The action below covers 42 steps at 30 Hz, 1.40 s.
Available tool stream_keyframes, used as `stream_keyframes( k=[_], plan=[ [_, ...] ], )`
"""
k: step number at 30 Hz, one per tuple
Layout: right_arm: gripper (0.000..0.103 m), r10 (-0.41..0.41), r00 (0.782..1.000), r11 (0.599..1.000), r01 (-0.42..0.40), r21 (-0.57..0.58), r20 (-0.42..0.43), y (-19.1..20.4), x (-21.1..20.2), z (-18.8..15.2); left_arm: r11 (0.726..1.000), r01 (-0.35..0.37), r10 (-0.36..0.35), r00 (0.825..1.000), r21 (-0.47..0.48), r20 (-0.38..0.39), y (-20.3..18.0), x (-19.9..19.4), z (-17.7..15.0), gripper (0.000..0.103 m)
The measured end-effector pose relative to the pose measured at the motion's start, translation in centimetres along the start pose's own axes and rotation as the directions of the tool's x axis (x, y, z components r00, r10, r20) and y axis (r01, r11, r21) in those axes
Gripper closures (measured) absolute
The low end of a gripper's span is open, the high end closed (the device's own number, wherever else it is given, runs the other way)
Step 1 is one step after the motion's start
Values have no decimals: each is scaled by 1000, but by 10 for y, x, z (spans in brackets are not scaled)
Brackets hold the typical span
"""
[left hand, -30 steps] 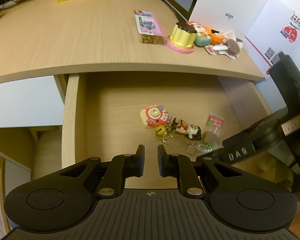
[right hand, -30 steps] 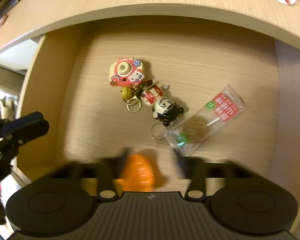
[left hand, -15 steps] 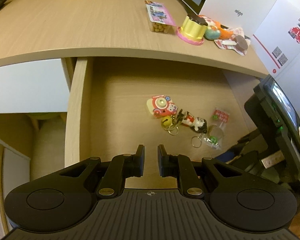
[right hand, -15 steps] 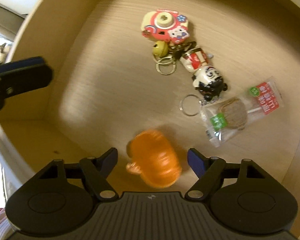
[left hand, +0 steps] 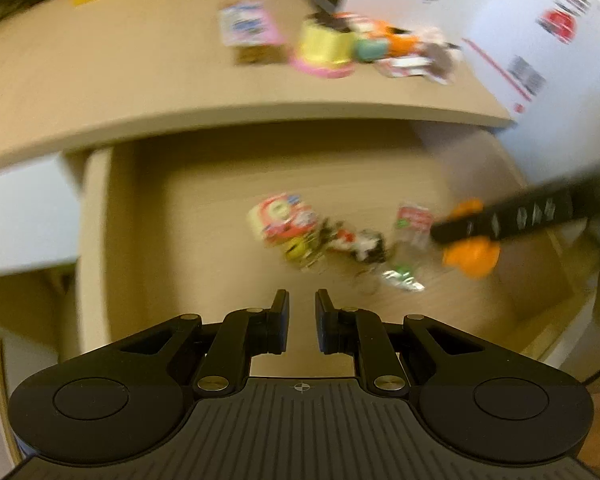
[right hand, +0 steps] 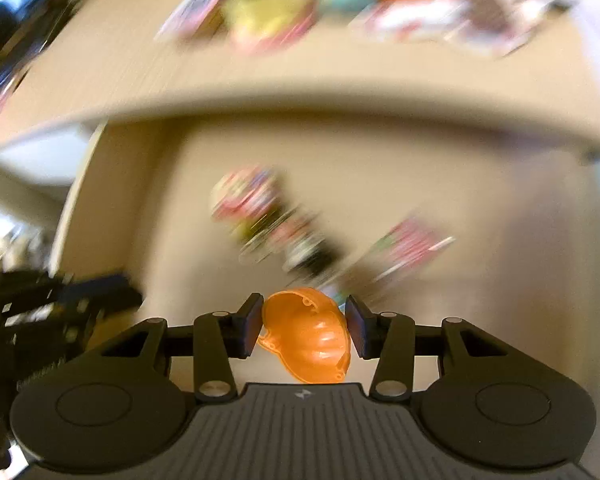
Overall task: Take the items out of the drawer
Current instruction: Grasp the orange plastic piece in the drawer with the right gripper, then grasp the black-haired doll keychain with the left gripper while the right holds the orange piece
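Between the closing jaws of the right gripper sits an orange pumpkin toy, clamped for lifting from the drawer, while the left gripper hovers shut, empty.

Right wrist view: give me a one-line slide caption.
Right gripper closing on an orange pumpkin shell above the open drawer, keychains blurred behind.

Orange ribbed plastic pumpkin shell, hollow side up w/ small tabs on rim, tilted, sits between the right gripper fingers as the jaws close on it; pads at both its sides. Light wood drawer open beyond the fingertips. On its floor, ahead of the fingers: pink toy-camera keychain, black-white figure keychain, clear-wrapped lollipop w/ red label, all blurred.
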State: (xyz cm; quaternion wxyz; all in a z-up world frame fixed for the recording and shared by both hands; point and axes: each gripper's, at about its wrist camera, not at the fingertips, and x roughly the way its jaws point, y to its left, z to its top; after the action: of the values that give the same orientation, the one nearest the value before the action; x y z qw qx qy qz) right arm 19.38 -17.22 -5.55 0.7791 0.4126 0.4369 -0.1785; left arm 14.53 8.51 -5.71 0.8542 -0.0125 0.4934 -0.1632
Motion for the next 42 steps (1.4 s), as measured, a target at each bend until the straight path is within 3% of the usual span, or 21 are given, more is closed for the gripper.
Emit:
stream_keyframes(
  k=[2, 4, 9, 11, 13, 15, 20, 22, 25, 27, 29, 31, 33, 35, 38, 42],
  plan=[
    [58, -29, 997, 999, 26, 37, 73, -14, -15, -1, 995, 13, -15, 1000, 99, 20, -15, 5, 3, 87],
    [58, -39, 993, 996, 30, 78, 112, -28, -21, -4, 981, -20, 14, 999, 194, 35, -25, 13, 8, 85],
    [58, -89, 988, 992, 77, 100, 128, -39, -22, -35, 963, -82, 79, 997, 257, 25, -21, 42, 26, 85],
    [58, -86, 989, 992, 75, 101, 119, -41, -18, -43, 956, -52, 58, 998, 288, -15, -26, 50, 28, 85],
    [58, -83, 990, 991, 70, 115, 117, -43, -15, -49, 938, 34, -18, 999, 345, -48, -41, 51, 26, 85],
    [58, -80, 989, 988, 63, 138, 122, -47, -12, -54, 908, 68, -44, 997, 413, -67, -60, 55, 21, 81],
    [58, -92, 987, 982, 67, 177, 135, -54, -8, -55, 813, 20, -6, 1000, 582, -26, -86, 65, 18, 80],
    [58, -85, 986, 983, 60, 174, 140, -53, -7, -56, 761, 12, 10, 999, 648, -31, -90, 69, 20, 80],
    [58, -79, 988, 985, 57, 163, 131, -51, -5, -57, 662, -3, 54, 998, 749, -44, -90, 78, 21, 80],
    [58, -81, 989, 986, 60, 156, 127, -50, -4, -58, 626, -8, 86, 995, 780, -58, -88, 85, 22, 80],
    [58, -80, 989, 986, 60, 155, 125, -49, -2, -57, 635, -7, 106, 991, 773, -79, -86, 92, 22, 81],
    [58, -84, 988, 985, 64, 158, 126, -49, -2, -55, 685, 52, 72, 988, 726, -139, -83, 94, 23, 78],
    [58, -92, 988, 984, 71, 163, 124, -51, -3, -54, 727, 158, -3, 974, 669, -227, -84, 96, 21, 74],
    [58, -99, 988, 983, 77, 169, 122, -52, -3, -53, 711, 177, -20, 972, 680, -232, -89, 92, 15, 74],
    [58, -102, 987, 981, 80, 175, 124, -54, -5, -52, 676, 109, -17, 991, 729, -132, -92, 78, 14, 74],
    [58, -108, 987, 981, 87, 174, 118, -55, -3, -53, 692, 54, 11, 996, 720, -85, -85, 73, 23, 75]
  ],
)
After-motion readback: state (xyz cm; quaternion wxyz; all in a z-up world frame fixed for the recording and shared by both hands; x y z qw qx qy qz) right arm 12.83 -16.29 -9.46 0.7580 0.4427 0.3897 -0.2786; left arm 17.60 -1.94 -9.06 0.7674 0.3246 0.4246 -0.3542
